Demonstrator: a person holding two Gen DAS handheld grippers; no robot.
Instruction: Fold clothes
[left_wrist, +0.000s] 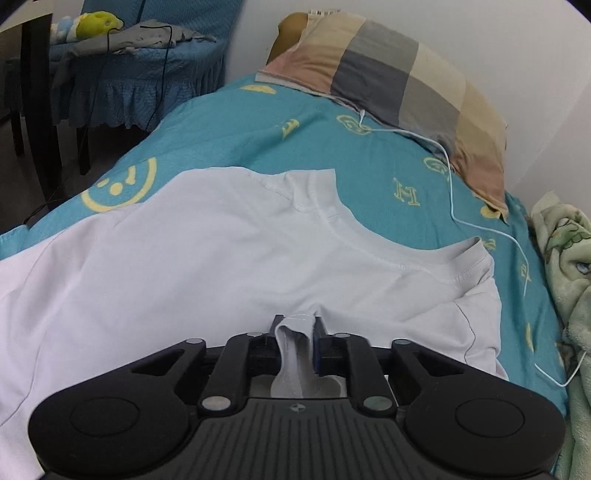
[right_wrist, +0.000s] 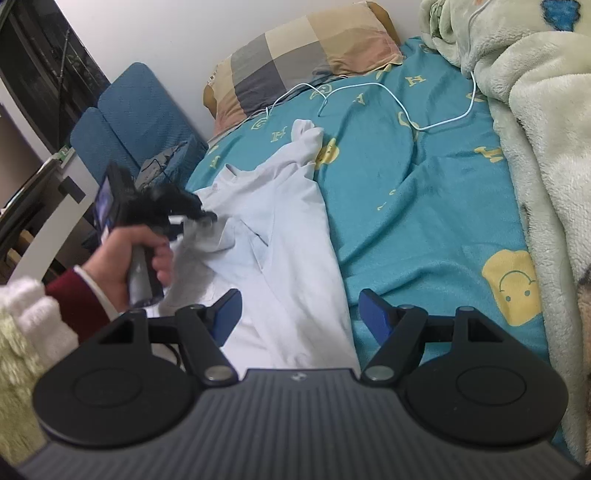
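Note:
A white T-shirt (left_wrist: 207, 266) lies spread on the teal bed sheet (left_wrist: 369, 155), collar toward the right. My left gripper (left_wrist: 297, 325) is shut on a pinched fold of the shirt's fabric and holds it just above the rest of the shirt. In the right wrist view the shirt (right_wrist: 288, 258) lies rumpled along the bed's left side, and the left gripper (right_wrist: 192, 214) shows in a hand, gripping the shirt. My right gripper (right_wrist: 299, 314) is open and empty, hovering over the shirt's near part.
A checked pillow (left_wrist: 399, 77) lies at the bed's head. A white cable (right_wrist: 388, 99) trails across the sheet (right_wrist: 424, 206). A fluffy green blanket (right_wrist: 535, 129) piles along the right side. A blue-covered chair (left_wrist: 140, 74) stands left of the bed.

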